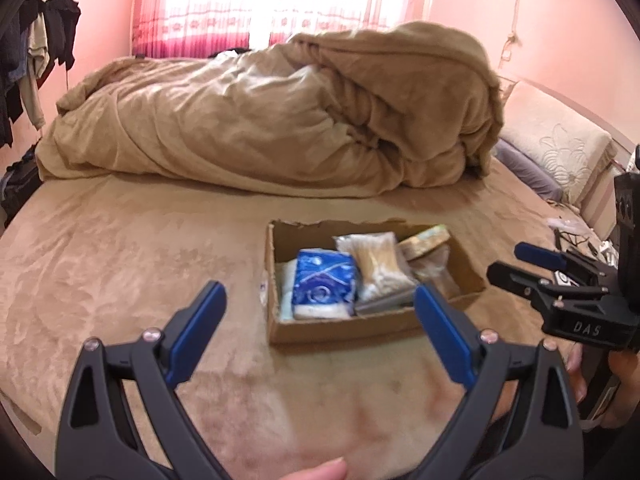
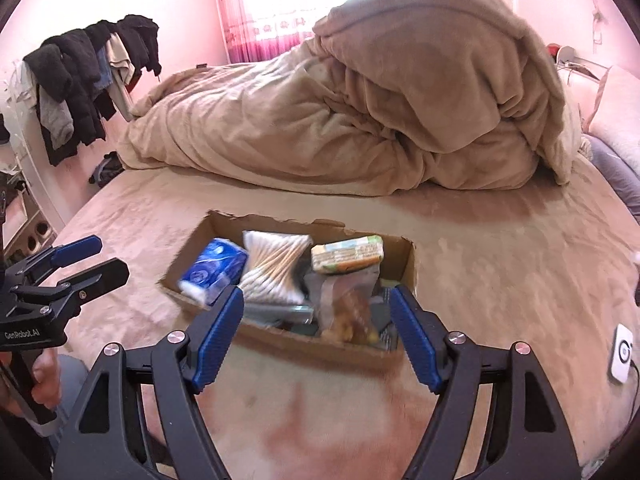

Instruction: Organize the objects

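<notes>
A low cardboard box [image 1: 340,330] [image 2: 312,350] lies on the tan bed. It holds a blue tissue pack [image 1: 324,282] [image 2: 216,266], a bag of cotton swabs [image 1: 376,264] [image 2: 272,268], a green-and-orange packet [image 1: 426,240] [image 2: 348,254] and a clear bag of snacks [image 2: 348,304]. My left gripper [image 1: 320,300] is open and empty, just in front of the box. My right gripper [image 2: 318,308] is open and empty, at the box's near wall. Each gripper shows in the other's view, the right [image 1: 508,262] and the left [image 2: 100,258].
A heaped tan duvet [image 1: 288,120] [image 2: 380,100] covers the far half of the bed. Pillows [image 1: 556,148] lie at the right. Dark clothes hang on a rack [image 2: 88,68] at the left. A white charger [image 2: 622,354] lies on the bed at the right.
</notes>
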A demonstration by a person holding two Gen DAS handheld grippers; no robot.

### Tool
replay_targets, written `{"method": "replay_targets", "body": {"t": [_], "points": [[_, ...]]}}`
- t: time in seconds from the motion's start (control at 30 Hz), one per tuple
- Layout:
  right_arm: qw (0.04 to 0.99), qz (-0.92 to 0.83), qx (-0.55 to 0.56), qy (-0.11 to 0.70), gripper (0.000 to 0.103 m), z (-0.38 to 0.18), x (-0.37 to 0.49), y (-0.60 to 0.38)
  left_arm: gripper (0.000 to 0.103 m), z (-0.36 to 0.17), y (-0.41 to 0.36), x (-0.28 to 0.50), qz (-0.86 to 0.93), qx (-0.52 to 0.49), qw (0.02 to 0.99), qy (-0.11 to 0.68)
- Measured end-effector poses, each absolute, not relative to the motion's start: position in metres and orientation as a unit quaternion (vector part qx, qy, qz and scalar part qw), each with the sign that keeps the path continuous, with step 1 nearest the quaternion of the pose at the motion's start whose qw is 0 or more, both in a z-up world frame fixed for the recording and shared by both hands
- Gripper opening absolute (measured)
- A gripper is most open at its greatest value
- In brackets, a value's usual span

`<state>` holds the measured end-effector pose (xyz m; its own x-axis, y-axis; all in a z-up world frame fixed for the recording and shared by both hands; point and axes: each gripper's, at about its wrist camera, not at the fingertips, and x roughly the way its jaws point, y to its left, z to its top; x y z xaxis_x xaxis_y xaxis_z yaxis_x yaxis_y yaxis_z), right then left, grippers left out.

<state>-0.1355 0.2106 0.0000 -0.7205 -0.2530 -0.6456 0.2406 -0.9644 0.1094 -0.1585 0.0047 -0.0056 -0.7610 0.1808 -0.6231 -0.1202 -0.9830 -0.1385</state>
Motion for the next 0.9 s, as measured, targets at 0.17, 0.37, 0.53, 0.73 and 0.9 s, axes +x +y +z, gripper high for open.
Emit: {"method": "replay_targets", "body": {"t": [0.17, 0.37, 0.53, 0.73, 0.9], "points": [[0.137, -0.931, 0.339, -0.007, 0.078, 0.018, -0.105, 0.209, 0.096, 0.012, 0.011, -0.127, 0.942, -0.325, 0.08, -0.039], [0.139, -0.933, 0.333, -0.007, 0.078, 0.034, -0.072, 0.207, 0.096, 0.024, 0.016, -0.092, 0.944, -0.316, 0.084, -0.043], [0.139, -0.934, 0.33, -0.015, 0.078, 0.041, -0.046, 0.206, 0.096, 0.03, 0.019, -0.065, 0.947, -0.308, 0.086, -0.042], [0.142, -0.932, 0.333, -0.018, 0.078, 0.039, -0.022, 0.202, 0.096, 0.029, 0.02, -0.04, 0.946, -0.31, 0.079, -0.044], [0.137, -0.932, 0.335, -0.019, 0.078, 0.033, -0.007, 0.203, 0.096, 0.019, 0.021, -0.026, 0.945, -0.32, 0.06, -0.034]]}}
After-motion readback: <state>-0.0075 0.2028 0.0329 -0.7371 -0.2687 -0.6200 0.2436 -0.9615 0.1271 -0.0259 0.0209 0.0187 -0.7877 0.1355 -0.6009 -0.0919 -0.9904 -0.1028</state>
